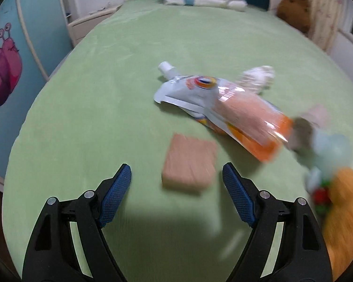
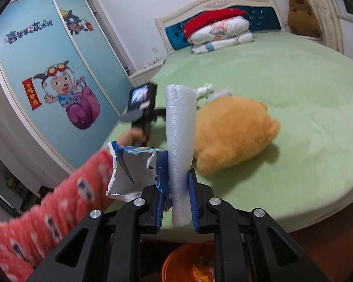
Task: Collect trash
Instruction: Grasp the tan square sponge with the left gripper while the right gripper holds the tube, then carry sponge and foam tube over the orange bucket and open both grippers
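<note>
1. Left wrist view: your left gripper (image 1: 176, 176) hangs released over the green bed (image 1: 106, 94); brown pad (image 1: 189, 164) and spouted pouch (image 1: 214, 103) lie ahead.
2. Right gripper (image 2: 176, 202) clamps a white foam roll (image 2: 180, 145) plus torn blue wrapper (image 2: 134, 171).
3. Orange bin (image 2: 176, 265) sits below; cartoon wardrobe (image 2: 47, 82) stands left.

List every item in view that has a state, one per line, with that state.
left tongs: open, nothing between them
right tongs: shut on the foam tube and the torn blue wrapper
foam tube: upright, clamped
torn blue wrapper: ripped open, clamped
spout pouch: lying flat on the bed, cap on
brown packet: lying on the bed, untouched
orange bin: open, some trash inside
</note>
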